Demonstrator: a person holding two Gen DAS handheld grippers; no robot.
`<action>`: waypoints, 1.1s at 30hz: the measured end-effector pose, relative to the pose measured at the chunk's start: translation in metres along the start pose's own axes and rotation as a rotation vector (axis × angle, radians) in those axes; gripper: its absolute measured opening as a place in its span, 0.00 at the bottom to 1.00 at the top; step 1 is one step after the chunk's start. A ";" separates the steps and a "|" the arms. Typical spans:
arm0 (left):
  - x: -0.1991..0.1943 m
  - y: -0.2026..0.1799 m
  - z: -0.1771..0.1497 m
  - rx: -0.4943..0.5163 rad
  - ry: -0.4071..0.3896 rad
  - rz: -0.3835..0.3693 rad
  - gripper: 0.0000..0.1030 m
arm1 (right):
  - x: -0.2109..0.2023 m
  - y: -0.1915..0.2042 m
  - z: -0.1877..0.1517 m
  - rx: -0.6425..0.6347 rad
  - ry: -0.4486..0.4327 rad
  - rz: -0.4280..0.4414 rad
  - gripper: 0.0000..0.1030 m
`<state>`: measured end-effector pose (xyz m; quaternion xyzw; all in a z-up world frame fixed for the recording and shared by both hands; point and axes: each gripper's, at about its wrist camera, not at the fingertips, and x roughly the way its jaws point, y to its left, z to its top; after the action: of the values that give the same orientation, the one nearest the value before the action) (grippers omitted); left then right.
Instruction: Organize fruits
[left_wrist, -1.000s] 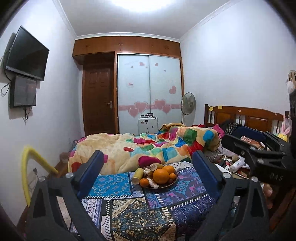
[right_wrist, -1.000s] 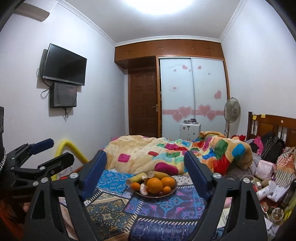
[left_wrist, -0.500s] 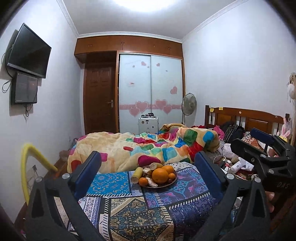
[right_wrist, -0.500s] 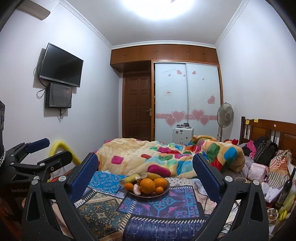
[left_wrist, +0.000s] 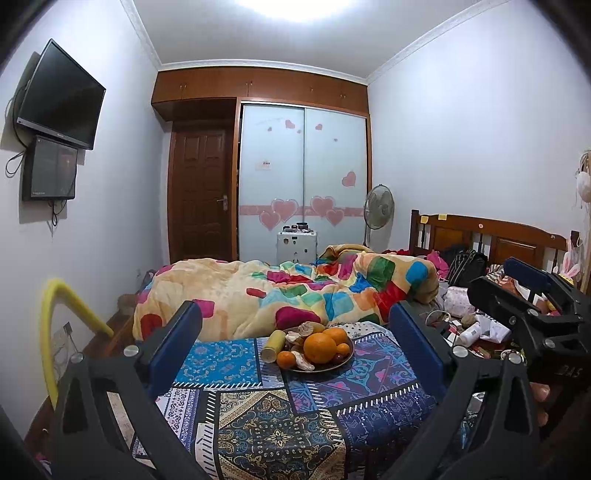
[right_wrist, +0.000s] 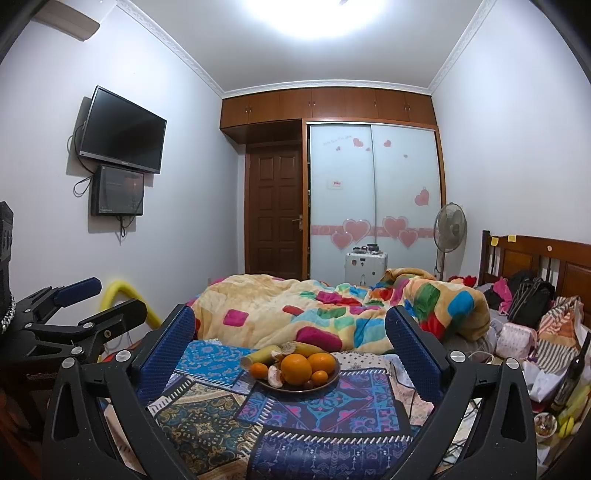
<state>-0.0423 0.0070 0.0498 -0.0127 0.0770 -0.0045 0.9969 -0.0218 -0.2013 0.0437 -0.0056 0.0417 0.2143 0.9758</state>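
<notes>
A dark plate (left_wrist: 343, 363) (right_wrist: 334, 373) sits on a patterned cloth (left_wrist: 273, 421) (right_wrist: 314, 417) and carries a heap of fruit. A big orange (left_wrist: 320, 348) (right_wrist: 296, 368) stands in front, with smaller oranges (right_wrist: 321, 361), peeled segments (left_wrist: 301, 363) and a banana (left_wrist: 274, 345) (right_wrist: 263, 353) around it. My left gripper (left_wrist: 295, 328) is open, well short of the plate, nothing between its blue pads. My right gripper (right_wrist: 290, 326) is wide open too, level with the plate and short of it. Each gripper shows at the other view's edge.
A rumpled colourful quilt (left_wrist: 295, 291) lies just behind the cloth. Clutter of bags, bottles and cables (left_wrist: 465, 325) (right_wrist: 535, 332) fills the right side by the wooden headboard (left_wrist: 491, 240). A yellow foam tube (left_wrist: 55, 325) arches at the left wall.
The right gripper's jaws have spread wider. Both views have shifted slightly, and the right gripper seen at the left view's edge has dropped lower.
</notes>
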 end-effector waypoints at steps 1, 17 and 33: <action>0.000 0.000 0.000 0.000 -0.001 0.001 1.00 | 0.000 0.000 0.000 0.001 0.001 0.001 1.00; 0.000 -0.003 -0.001 0.002 -0.001 -0.010 1.00 | -0.001 0.000 0.001 0.009 0.002 0.001 1.00; 0.001 -0.006 0.000 0.007 0.000 -0.008 1.00 | 0.000 0.001 0.001 0.022 0.006 0.004 1.00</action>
<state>-0.0414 0.0009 0.0494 -0.0095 0.0770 -0.0090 0.9969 -0.0226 -0.2002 0.0444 0.0044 0.0470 0.2157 0.9753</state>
